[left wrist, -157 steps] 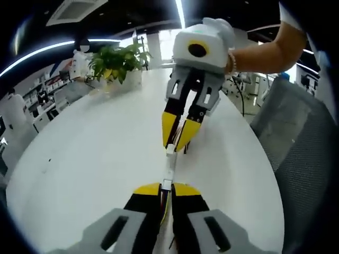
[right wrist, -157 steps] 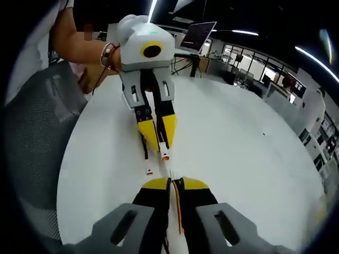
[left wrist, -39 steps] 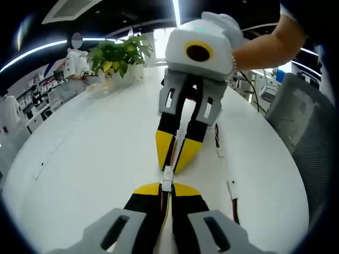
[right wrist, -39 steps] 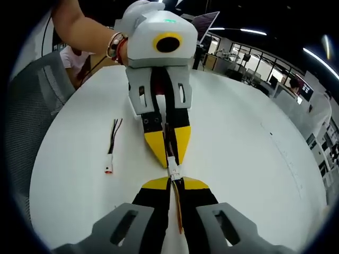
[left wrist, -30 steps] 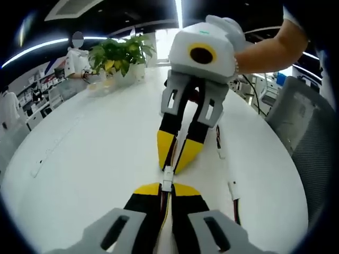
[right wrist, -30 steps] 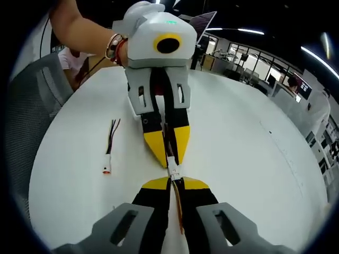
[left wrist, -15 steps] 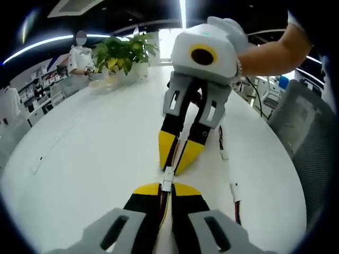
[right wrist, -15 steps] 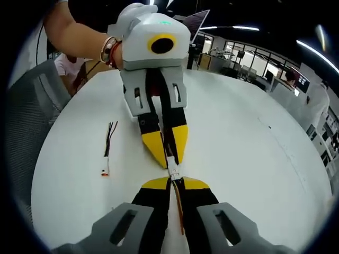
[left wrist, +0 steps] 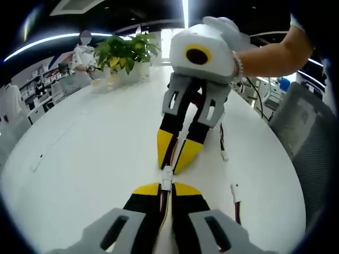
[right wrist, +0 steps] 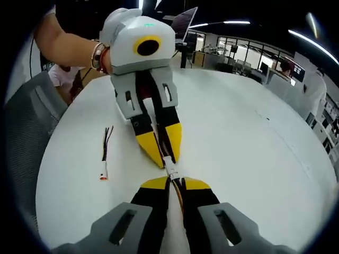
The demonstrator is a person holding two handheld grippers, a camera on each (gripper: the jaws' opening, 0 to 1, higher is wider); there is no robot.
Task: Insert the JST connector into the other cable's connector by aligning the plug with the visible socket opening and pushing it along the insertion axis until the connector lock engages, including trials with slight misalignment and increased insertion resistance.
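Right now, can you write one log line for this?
left gripper: shut on cable | right gripper: shut on other cable | white connectors: joined between tips | spare cable: on table

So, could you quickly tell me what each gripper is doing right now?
Left gripper: shut on its small white cable connector.
Right gripper: shut on its own white cable connector, meeting the other tip to tip.

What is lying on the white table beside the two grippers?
A spare cable lies on the white table, its dark wires ending in a small white connector with an orange tip. In the left gripper view two loose cables show. What lies under the grippers is covered.
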